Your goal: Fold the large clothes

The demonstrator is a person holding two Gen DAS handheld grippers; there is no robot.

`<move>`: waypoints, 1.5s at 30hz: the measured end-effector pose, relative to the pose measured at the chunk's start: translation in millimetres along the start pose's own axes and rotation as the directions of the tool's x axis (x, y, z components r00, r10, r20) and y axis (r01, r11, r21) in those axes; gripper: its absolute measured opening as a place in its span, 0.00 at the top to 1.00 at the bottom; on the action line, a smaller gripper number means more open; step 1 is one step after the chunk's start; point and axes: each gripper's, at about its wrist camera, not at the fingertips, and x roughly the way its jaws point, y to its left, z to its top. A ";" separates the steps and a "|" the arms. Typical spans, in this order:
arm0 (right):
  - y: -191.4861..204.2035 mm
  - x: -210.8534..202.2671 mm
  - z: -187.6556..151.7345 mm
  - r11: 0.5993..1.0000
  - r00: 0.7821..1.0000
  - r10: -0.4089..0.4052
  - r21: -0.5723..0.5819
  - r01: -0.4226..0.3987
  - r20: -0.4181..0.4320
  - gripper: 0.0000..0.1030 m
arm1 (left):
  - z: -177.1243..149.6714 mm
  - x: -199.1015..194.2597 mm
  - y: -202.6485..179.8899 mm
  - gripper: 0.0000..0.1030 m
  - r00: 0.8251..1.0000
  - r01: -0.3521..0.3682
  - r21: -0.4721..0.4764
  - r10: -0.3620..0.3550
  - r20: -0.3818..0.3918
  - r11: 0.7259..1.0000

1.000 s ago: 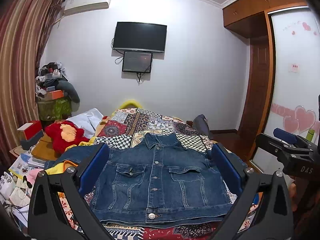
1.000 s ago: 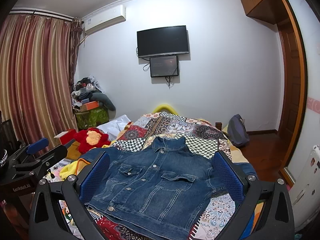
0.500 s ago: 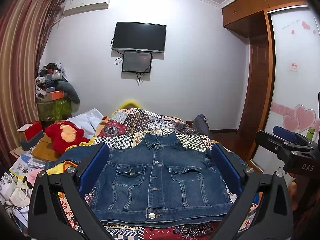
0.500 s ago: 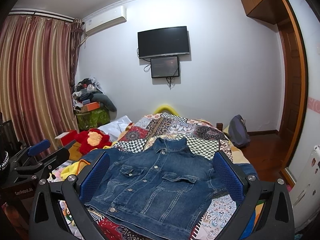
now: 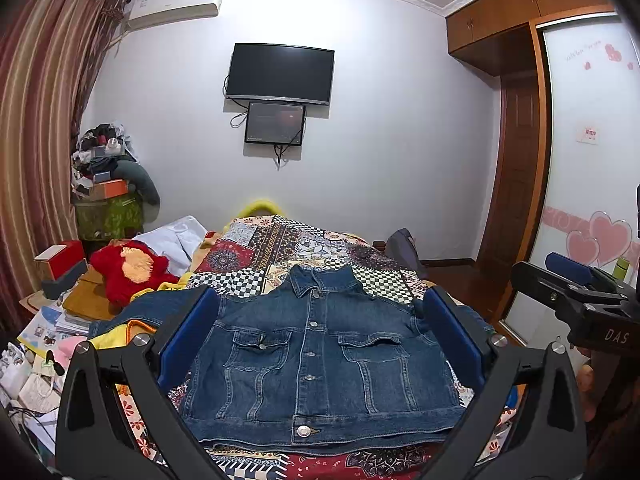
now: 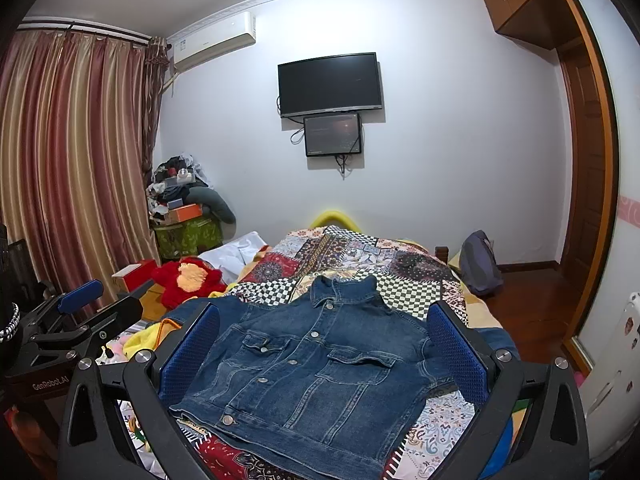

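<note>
Two pairs of blue-padded fingers stand wide apart and hold nothing, each pair framing a denim jacket (image 5: 316, 364) spread front-up on a bed. The left gripper (image 5: 320, 344) hovers above the jacket's near hem, its fingers (image 5: 188, 336) at 9 and 3 o'clock of the garment's chest; in its view the right gripper (image 5: 576, 292) shows at 3 o'clock, off the edge of the bed, also open. The right gripper's own camera sees the jacket at a slant, the buttoned front running from 7 toward 1 o'clock, with the left gripper at 9 o'clock, beside the bed.

The jacket lies buttoned, collar toward the far wall at 12 o'clock, both chest pockets showing, one sleeve trailing out toward 9 o'clock over a yellow cloth (image 5: 112, 340). It rests on a patchwork bedspread (image 5: 304, 244) of checks and florals.

A red plush toy (image 5: 132, 268) sits at 10 o'clock of the jacket, beside a white cloth (image 5: 176, 240). Books and boxes crowd the left side of the bed. On the far wall at 12 o'clock hang a dark television (image 5: 280, 74) and a smaller screen (image 5: 275, 122) just beneath it. Striped curtains (image 6: 76, 160) hang at 9 o'clock, and a wooden wardrobe (image 5: 516, 20) stands at 2 o'clock.
</note>
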 end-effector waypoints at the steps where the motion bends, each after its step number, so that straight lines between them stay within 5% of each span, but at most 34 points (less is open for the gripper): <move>1: 0.2 -0.1 0.1 1.000 1.000 0.000 0.000 0.000 -0.001 0.00 | 0.2 0.1 0.5 0.00 1.000 0.000 -0.001 0.000 0.000 1.000; 28: 4.4 11.7 -8.2 1.000 1.000 0.002 0.002 -0.002 -0.029 0.00 | 1.0 12.1 4.8 0.00 1.000 -0.012 -0.016 0.011 -0.024 1.000; 39: 4.5 62.8 -2.7 1.000 0.994 -0.007 -0.004 0.007 -0.112 0.00 | 1.1 52.4 33.1 0.00 0.996 -0.062 -0.033 0.059 -0.073 0.998; 45: 1.0 129.9 2.8 1.000 0.979 0.006 -0.006 -0.007 -0.205 0.00 | 2.4 98.4 74.6 0.00 0.984 -0.130 -0.048 0.123 -0.126 0.990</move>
